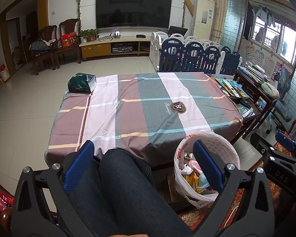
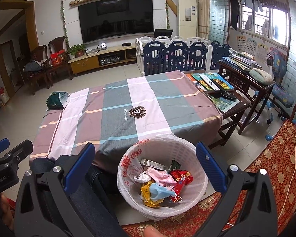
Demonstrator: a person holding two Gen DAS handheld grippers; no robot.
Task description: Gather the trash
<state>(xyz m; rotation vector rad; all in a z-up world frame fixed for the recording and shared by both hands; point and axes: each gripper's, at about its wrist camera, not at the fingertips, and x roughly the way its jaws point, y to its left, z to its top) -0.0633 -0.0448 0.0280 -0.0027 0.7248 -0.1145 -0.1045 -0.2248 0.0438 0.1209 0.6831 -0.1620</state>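
Note:
A white lattice trash bin (image 2: 179, 148) lined with a plastic bag stands on the floor at the table's near right corner. It holds wrappers, a pink tissue, a blue mask and a red packet (image 2: 180, 178). The bin also shows in the left wrist view (image 1: 225, 148). My right gripper (image 2: 146, 167) is open and empty, just above and in front of the bin. My left gripper (image 1: 144, 164) is open and empty over the person's knee, left of the bin. A dark green tissue pack (image 1: 81, 83) lies on the table's far left corner.
The table carries a plaid cloth (image 1: 148, 102). A side table with books and remotes (image 2: 215, 83) stands to the right. A red patterned sofa (image 2: 276, 167) is at the near right. The person's legs (image 1: 118, 187) sit under the left gripper. A playpen fence (image 1: 195, 57) stands behind the table.

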